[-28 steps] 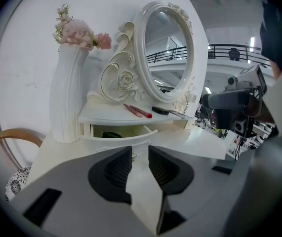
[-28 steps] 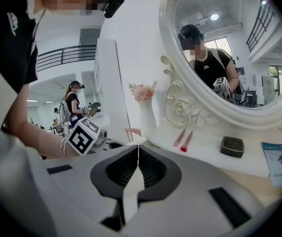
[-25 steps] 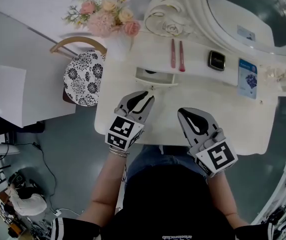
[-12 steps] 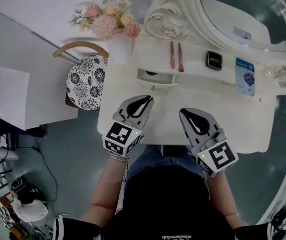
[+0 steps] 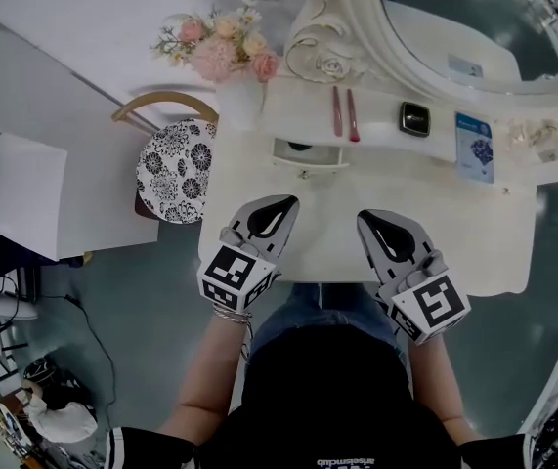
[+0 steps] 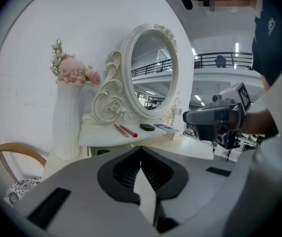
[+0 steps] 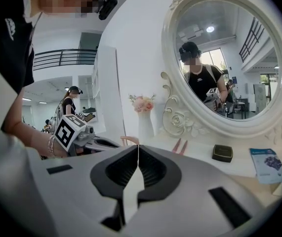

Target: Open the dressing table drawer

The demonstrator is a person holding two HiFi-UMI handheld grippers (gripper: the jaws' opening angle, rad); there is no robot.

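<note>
Drawer (image 5: 306, 154) ajar — ahead of left gripper (image 5: 286, 202) fingers (image 5: 248, 213), apart

The small white drawer (image 5: 306, 156) juts open from the dressing table (image 5: 454, 218).

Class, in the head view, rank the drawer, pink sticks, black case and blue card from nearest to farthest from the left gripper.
From the left gripper, its empty jaws just closed:
1. Drawer, just ahead.
2. Pink sticks, behind the drawer.
3. Black case, farther right.
4. Blue card, far right.
</note>
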